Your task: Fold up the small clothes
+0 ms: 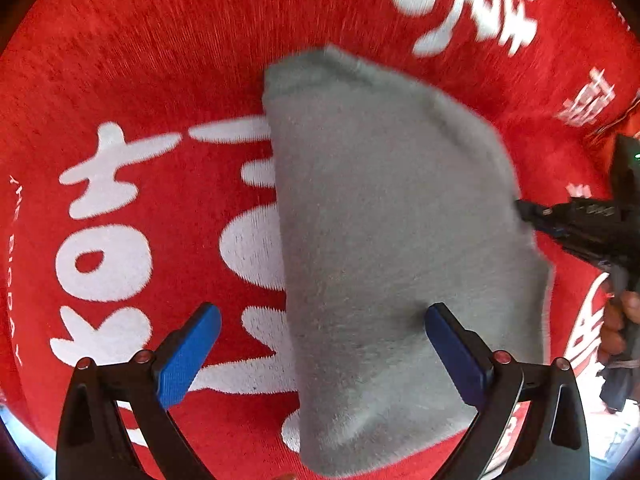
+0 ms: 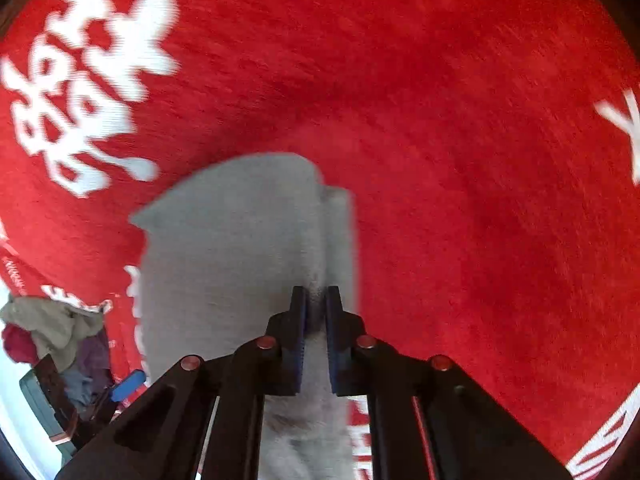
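A small grey garment (image 1: 380, 220) lies flat on a red cloth (image 1: 160, 60) with white lettering. My left gripper (image 1: 322, 312) points straight down over the garment's near end. It is open wide: one blue pad is over the grey fabric, the other over the red cloth, and nothing is gripped. My right gripper (image 1: 524, 208) reaches in from the right to the garment's edge. In the right wrist view the right gripper (image 2: 316, 294) is shut on a raised fold of the grey garment (image 2: 232, 240).
The red cloth (image 2: 460, 140) covers the whole surface in both views. A pile of mixed clothes (image 2: 48, 332) sits in a container at the far left of the right wrist view. A person's hand (image 1: 616, 320) holds the right gripper.
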### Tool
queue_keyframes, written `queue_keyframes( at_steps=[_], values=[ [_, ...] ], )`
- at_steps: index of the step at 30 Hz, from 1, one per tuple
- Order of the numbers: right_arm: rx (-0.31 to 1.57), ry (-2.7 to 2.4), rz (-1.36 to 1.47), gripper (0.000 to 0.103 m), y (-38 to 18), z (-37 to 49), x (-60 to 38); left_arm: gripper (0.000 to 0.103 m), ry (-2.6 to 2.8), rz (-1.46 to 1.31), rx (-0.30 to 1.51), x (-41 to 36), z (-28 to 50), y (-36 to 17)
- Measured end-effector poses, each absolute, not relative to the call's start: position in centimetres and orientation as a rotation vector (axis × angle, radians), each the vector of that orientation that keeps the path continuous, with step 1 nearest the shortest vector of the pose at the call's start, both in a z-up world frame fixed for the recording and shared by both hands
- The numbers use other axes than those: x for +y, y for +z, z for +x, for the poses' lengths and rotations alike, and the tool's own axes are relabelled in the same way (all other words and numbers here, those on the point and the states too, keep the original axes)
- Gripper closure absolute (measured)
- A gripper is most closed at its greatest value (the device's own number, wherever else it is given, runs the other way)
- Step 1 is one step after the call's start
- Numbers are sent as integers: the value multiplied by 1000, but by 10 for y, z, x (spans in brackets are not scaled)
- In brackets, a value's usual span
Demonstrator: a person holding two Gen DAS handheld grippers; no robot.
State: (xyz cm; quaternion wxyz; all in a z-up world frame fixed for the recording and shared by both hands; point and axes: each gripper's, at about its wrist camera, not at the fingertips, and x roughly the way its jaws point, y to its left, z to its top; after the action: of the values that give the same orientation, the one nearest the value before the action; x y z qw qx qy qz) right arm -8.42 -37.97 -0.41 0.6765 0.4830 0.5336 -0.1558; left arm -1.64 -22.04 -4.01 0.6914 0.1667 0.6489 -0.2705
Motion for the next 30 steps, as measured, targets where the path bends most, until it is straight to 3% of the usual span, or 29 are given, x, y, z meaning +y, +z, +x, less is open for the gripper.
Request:
queue_keyframes(
  at_steps=[6,9,14,20,30],
  values=[
    [1203,-341,1052,91,11,-90,-372,0,-621,329,1502,-220,-13,-56],
    [1210,-363,996,82,27,-86,-368,0,-628,322,1509,-220,-13,-59],
    [1192,-375,973,57,42,-100,-361,0,-636,302,1515,-217,-13,-64],
    [1208,-362,966,48,42,-106,-353,0,-644,288,1524,-214,-11,-65],
    [1230,-272,1012,43,23,-96,-332,0,-691,212,1546,-202,-5,-74]
  ],
)
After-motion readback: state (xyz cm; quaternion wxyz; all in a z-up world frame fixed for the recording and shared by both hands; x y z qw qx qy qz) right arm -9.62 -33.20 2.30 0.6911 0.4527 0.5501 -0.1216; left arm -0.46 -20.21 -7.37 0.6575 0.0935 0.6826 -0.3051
